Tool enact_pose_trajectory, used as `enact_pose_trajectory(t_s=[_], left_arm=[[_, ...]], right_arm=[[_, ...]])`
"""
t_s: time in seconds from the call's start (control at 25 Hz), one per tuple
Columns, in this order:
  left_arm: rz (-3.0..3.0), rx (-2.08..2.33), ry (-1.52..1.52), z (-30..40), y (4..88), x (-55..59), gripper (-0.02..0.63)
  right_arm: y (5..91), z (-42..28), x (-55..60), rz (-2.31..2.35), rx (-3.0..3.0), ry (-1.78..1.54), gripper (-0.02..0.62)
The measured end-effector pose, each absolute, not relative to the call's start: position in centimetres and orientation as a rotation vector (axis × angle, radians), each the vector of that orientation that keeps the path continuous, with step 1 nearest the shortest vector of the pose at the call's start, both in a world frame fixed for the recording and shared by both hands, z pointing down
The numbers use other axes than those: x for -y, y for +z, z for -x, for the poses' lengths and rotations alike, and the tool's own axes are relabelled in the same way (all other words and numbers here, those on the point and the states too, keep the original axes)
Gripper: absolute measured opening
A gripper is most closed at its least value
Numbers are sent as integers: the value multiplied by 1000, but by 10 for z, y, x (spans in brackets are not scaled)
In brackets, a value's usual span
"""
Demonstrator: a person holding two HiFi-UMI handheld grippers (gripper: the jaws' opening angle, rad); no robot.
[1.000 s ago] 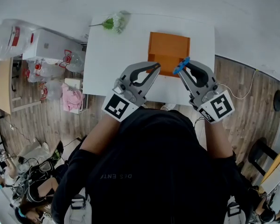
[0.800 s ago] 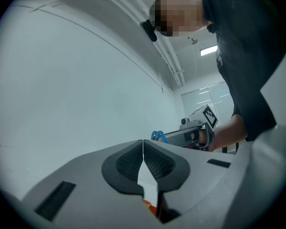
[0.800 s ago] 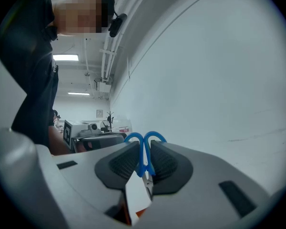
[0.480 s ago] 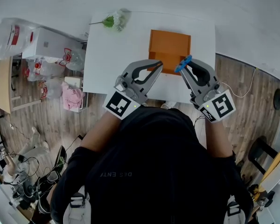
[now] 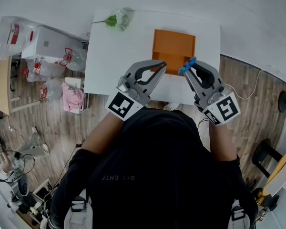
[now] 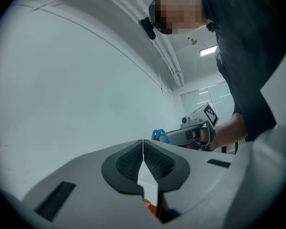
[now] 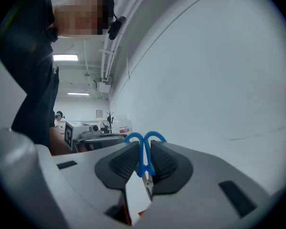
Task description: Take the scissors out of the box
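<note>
The blue handles of the scissors (image 7: 143,162) are being pinched between the ribbed pads of the right gripper (image 7: 144,150). The two finger loops are standing just above the fingertips, and the metal blades are hanging down below the pads. In the head view the scissors are being held at the tip of that gripper, over the near right corner of the orange box (image 5: 174,44). Whether the blade tips are hanging clear of the box wall cannot be told.

The pads of the left gripper (image 6: 143,149) are being pressed together at their tips, with nothing gripped between them. Only a sliver of white and orange is being shown through the gap lower down. This gripper is being held with its tip just over the near left edge of the box. Both grippers are being pointed away from the person's body, side by side, with a gap between them. The marker cubes at their rear ends are being held close against the person's dark shirt (image 5: 152,161).

The box is being borne by the right half of the white table (image 5: 114,56), and a white and green flower (image 5: 115,21) is lying at the table's far left corner. The table is being flanked by a wooden floor (image 5: 47,123), and bags and boxes (image 5: 47,46) are piled to the left.
</note>
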State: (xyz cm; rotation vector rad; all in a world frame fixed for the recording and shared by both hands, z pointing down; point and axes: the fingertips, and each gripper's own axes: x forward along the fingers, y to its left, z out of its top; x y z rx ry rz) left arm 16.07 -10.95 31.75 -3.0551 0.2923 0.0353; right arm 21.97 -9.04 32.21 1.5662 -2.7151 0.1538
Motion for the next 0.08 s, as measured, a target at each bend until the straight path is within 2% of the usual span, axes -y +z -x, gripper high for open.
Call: enact_pose_trajectory(t_s=[0.08], left_arm=[[3051,-290,45,-161,317,110,20]], right_arm=[[323,-219,91,-1567,2715,154,83]])
